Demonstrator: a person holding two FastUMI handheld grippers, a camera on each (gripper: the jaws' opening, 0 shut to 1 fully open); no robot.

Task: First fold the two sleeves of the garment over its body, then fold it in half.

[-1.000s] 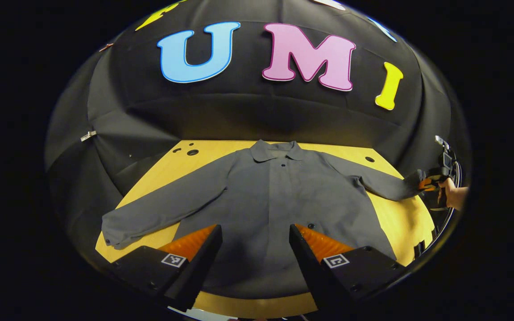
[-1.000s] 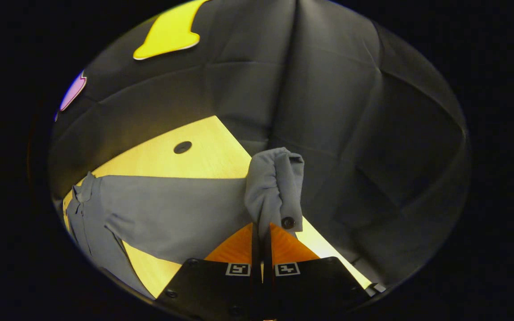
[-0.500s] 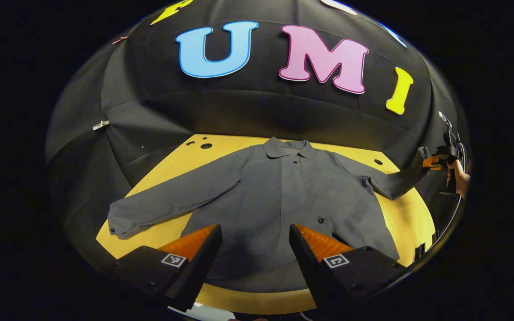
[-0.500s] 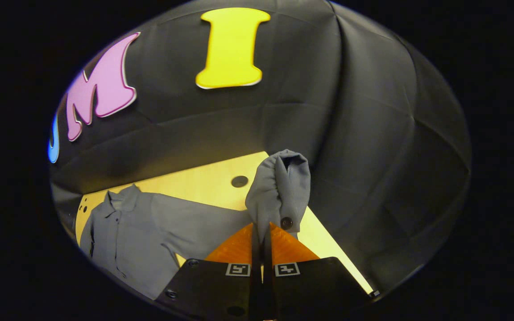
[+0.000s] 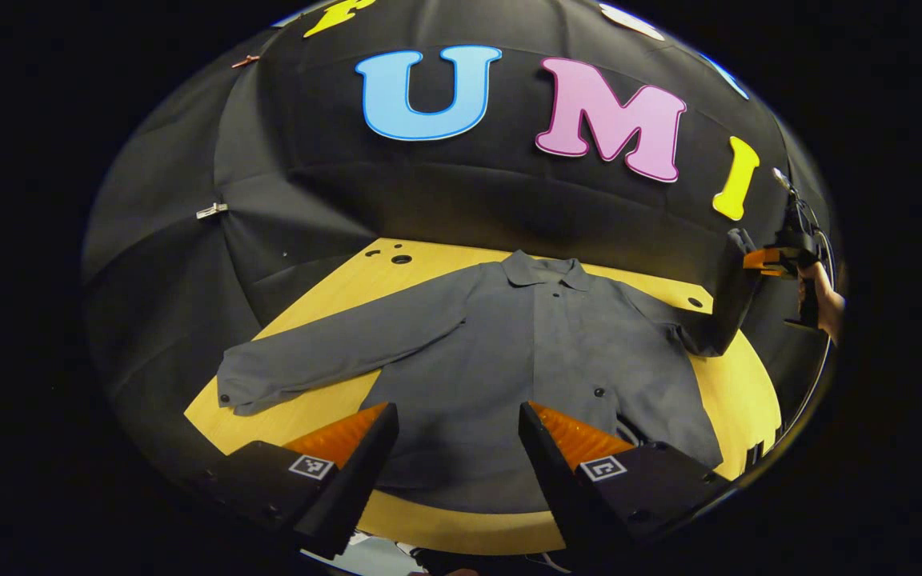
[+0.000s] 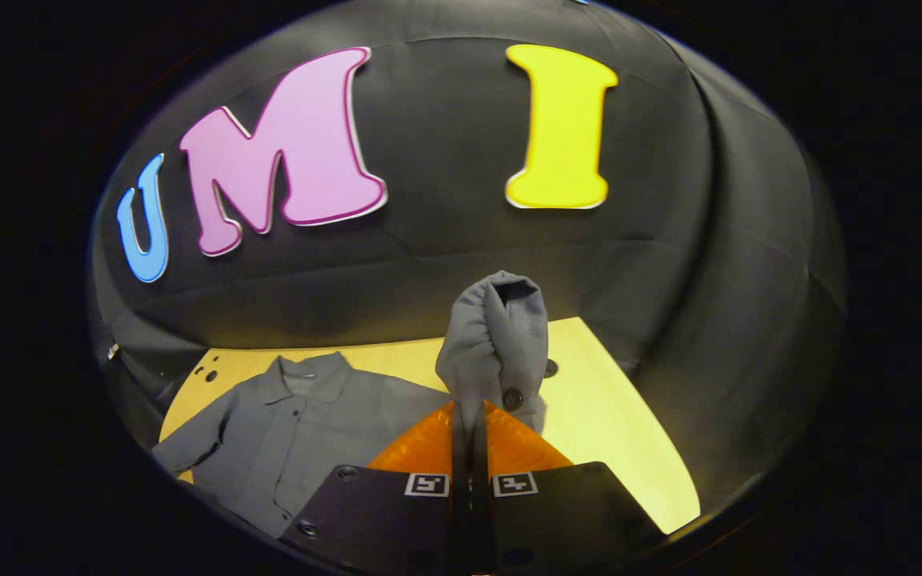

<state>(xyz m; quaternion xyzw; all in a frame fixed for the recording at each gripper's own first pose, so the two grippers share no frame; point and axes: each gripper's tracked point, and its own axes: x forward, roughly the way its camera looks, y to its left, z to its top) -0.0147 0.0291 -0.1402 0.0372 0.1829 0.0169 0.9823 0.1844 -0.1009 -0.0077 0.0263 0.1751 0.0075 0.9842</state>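
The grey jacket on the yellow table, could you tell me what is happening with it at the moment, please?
A person is folding the grey jacket, which lies face up and spread out on the yellow table. The right claw is shut on the cuff of one sleeve, which is raised off the table, ready to be laid over the body. The left claw hovers open above the hem, holding nothing. The other sleeve lies flat and unfolded.

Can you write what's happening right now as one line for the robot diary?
step: first sleeve fold | right gripper: shut on sleeve cuff, lifted off table | left gripper: open above jacket hem | other sleeve: flat
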